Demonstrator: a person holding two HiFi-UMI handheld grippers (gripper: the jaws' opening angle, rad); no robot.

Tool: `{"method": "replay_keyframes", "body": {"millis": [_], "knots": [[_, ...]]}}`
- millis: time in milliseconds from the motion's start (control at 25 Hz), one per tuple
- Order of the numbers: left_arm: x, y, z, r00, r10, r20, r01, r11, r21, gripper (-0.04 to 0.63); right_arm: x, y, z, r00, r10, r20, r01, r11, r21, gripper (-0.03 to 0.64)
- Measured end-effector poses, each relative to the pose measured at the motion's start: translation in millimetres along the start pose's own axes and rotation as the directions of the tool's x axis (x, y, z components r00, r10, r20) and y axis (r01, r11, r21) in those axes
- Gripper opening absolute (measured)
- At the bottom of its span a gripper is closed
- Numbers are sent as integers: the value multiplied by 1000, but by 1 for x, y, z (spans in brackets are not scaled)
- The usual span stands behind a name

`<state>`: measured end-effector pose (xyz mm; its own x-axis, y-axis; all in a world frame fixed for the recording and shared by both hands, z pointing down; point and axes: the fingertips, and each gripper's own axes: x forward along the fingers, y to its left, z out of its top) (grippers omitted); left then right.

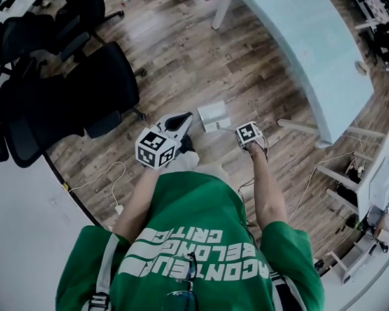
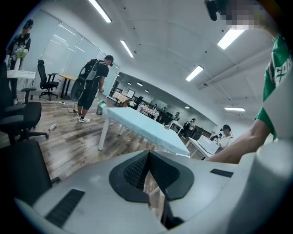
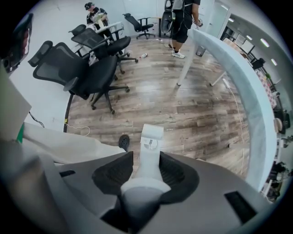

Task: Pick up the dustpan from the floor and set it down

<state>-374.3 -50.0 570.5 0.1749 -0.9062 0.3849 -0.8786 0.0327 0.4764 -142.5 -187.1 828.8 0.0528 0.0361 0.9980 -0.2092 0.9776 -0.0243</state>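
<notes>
Lifting cleanly depends on the grip, so check that first. The right gripper (image 3: 146, 161) points straight down with the dustpan's handle (image 3: 150, 137) standing up between its jaws. The jaws are set wide and look closed onto the handle's sides (its rounded top hides part of the pads, so how firm the bite is remains a judgement). The dustpan (image 1: 214, 115) itself sits on the floor (image 1: 185, 62), just in front of the person's feet. The left gripper (image 2: 149, 157) is off to the side and points out across the room, its jaws drawn together with nothing between them. It has no part in this step.

To do the step well, I would squeeze until the handle cannot slide, then raise it straight up along its own line so the pan does not swing or twist in the pads. Keep the wrist vertical, because a tilted lift would likely let the pan's weight lever the handle round. For the set-down, lower until the pan's base lies flat on the floor, clear of the shoe (image 3: 123, 141), and only then let the jaws part.
</notes>
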Motion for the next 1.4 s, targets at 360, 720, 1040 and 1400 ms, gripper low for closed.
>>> {"method": "replay_keyframes", "body": {"millis": [360,720,1040,1400], "knots": [[-5,-2,1,1000,4,4,-4,1000,20,-8,9,1,10,997,-73,-22,73,997,-17,110],[-36,1,6,995,72,66,-73,997,18,-8,4,1,-12,995,-95,8,95,996,-4,112],[-50,2,7,990,102,101,-104,994,17,-8,-31,3,-18,986,-140,93,139,990,15,112],[-52,2,18,983,130,133,-136,990,41,-8,-118,9,8,910,-138,391,125,990,57,114]]}}
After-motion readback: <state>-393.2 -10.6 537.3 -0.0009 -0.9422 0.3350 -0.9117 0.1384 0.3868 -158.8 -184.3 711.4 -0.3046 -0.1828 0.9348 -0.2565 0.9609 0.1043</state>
